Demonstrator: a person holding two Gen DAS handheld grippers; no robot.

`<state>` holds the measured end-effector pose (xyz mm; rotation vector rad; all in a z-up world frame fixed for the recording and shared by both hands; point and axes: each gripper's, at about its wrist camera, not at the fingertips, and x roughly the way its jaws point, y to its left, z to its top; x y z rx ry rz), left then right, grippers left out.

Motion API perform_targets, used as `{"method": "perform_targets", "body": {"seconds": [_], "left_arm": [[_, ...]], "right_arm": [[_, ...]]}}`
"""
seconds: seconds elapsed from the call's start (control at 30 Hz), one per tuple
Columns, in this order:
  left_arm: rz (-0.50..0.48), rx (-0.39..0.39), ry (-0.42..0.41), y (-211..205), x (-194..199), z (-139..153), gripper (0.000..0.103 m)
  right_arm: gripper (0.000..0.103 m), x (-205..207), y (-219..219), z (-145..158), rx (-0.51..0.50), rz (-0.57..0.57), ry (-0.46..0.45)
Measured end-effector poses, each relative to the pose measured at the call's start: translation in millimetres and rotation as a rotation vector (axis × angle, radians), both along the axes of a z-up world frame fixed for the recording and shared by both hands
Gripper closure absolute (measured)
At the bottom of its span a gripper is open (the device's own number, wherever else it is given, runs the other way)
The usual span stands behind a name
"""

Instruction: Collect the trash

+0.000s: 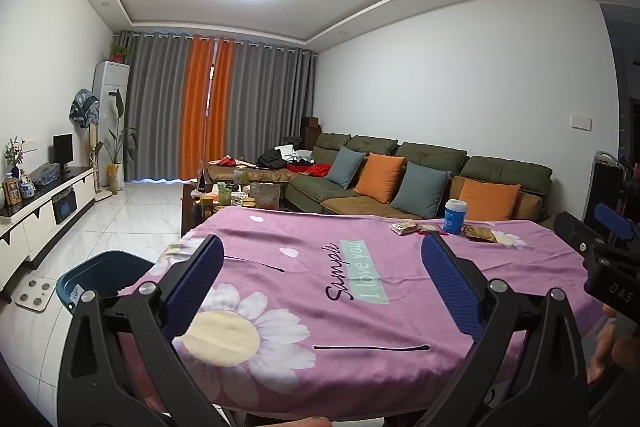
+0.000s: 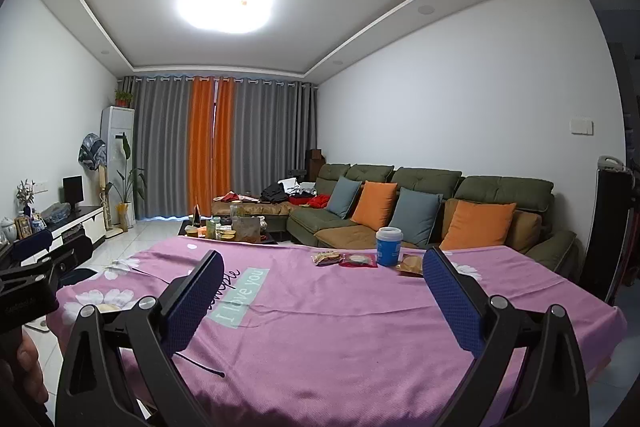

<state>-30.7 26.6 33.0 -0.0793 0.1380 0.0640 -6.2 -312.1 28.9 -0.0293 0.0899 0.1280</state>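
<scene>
On the far side of the pink flowered tablecloth (image 1: 304,287) (image 2: 340,327) lie snack wrappers: a pale one (image 1: 404,227) (image 2: 327,257), a red-edged one (image 2: 359,260), and a gold one (image 1: 480,234) (image 2: 411,264). A blue and white cup (image 1: 455,216) (image 2: 388,245) stands among them. My left gripper (image 1: 322,247) hovers open over the near half of the table, nothing between its blue pads. My right gripper (image 2: 323,263) is open too, empty, well short of the wrappers. A dark blue bin (image 1: 100,277) stands on the floor at the table's left edge.
A green sofa (image 1: 420,183) with orange and blue cushions runs behind the table. A cluttered low coffee table (image 1: 236,197) sits beyond the far edge. A white TV cabinet (image 1: 44,215) lines the left wall. A white bathroom scale (image 1: 34,293) lies on the tiled floor.
</scene>
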Motion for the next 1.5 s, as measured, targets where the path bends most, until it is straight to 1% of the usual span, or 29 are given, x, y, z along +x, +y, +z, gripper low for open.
{"method": "perform_targets", "body": {"seconds": [0.27,0.5,1.07,1.5], "left_arm": [[0.009,0.002,-0.019,-1.7,-8.3,2.1,0.006],[0.022,0.017,-0.033,-4.0,-17.0,3.6,0.006],[-0.006,0.022,-0.011,-7.1,-17.8,1.3,0.006],[-0.020,0.025,-0.007,-9.4,-16.4,-1.5,0.006]], "right_arm": [[0.007,-2.8,-2.8,-2.2,-0.001,-0.015,0.009],[0.007,-3.7,-3.9,-6.6,0.012,0.001,0.018],[0.007,0.5,-3.7,-8.6,0.005,0.012,0.048],[0.007,-0.2,-4.1,-9.0,0.005,0.010,0.055]]}}
